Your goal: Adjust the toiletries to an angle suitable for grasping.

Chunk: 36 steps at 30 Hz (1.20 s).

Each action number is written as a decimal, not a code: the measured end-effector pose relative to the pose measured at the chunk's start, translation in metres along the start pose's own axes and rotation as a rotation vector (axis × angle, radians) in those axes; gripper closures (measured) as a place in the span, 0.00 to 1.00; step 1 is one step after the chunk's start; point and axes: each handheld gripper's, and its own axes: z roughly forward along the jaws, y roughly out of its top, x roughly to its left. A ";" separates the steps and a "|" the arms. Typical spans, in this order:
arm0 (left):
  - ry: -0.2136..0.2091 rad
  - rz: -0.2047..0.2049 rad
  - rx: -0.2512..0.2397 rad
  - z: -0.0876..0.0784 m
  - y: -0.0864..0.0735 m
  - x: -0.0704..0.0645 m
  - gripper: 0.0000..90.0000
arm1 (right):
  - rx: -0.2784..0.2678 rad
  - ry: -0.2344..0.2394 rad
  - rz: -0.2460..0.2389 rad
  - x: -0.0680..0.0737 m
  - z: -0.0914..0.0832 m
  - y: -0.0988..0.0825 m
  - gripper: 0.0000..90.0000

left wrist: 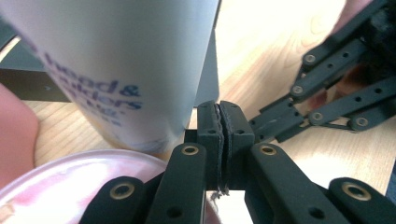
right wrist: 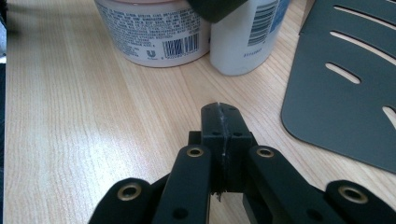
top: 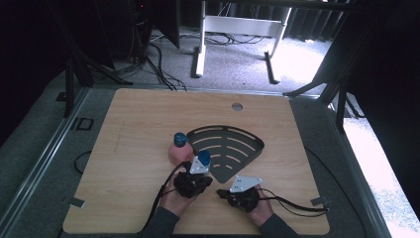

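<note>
Step in hand: judged from the frames, nudging or lining up on the white bottle [left wrist: 116,70], which stands just beside the pink jar [right wrist: 154,32] near the middle of the table [top: 133,129], slightly toward the near edge.
Left gripper [top: 194,179]: jaws pressed flat together, nothing between them; its tip sits right beside the bottle's base and above the jar's pink lid [left wrist: 70,182].
Right gripper [top: 241,193]: jaws also closed and empty, resting low over bare wood near the near edge, pointed toward the jar and bottle.
Black tray [top: 233,148]: fan-shaped with slots, lying flat just right of the bottle, its pointed end toward the near edge.
Doing it well: to take the bottle, the left jaws must first spread wider than its body; approach level and low on the bottle so it does not tip into the jar.
Risk: a closed tip pushing high up could topple the tall bottle.
</note>
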 end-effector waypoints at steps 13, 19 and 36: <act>-0.006 -0.104 -0.001 -0.007 0.008 0.021 0.97 | -0.001 0.001 -0.002 -0.001 -0.003 0.000 1.00; 0.004 -0.138 -0.014 -0.011 0.009 0.032 0.96 | -0.010 -0.008 0.014 -0.006 -0.009 -0.001 1.00; 0.085 -0.082 -0.072 -0.054 -0.015 0.045 0.95 | 0.013 -0.089 0.007 -0.016 -0.023 -0.007 0.99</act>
